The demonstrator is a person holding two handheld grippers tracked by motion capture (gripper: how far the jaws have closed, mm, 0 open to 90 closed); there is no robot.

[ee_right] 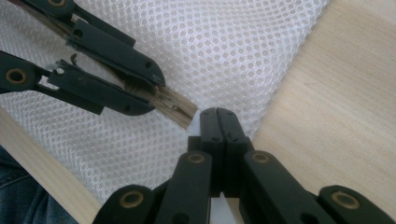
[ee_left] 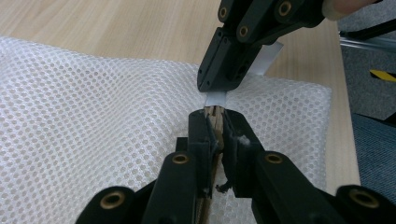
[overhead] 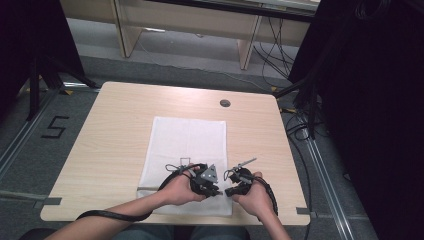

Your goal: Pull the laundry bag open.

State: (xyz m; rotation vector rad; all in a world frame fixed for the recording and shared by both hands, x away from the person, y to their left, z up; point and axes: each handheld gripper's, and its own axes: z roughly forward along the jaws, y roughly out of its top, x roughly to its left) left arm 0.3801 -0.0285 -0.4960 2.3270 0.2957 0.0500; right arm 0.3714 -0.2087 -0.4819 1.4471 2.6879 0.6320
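White honeycomb-mesh bag [ee_left: 93,121] lies flat at the near edge of the pale wood-grain bench [overhead: 115,140]; left gripper [ee_left: 215,116] fingers pinch a thin wooden stick [ee_right: 175,108], right gripper [ee_right: 219,116] fingers pressed together on a white tab [ee_left: 215,98].

Recording lab or test bay: pale wooden table [overhead: 120,135] inside floor rails [overhead: 22,135], a taped floor numeral 5 [overhead: 55,127], black curtains [overhead: 380,100], loose cables [overhead: 272,55] along the far floor.
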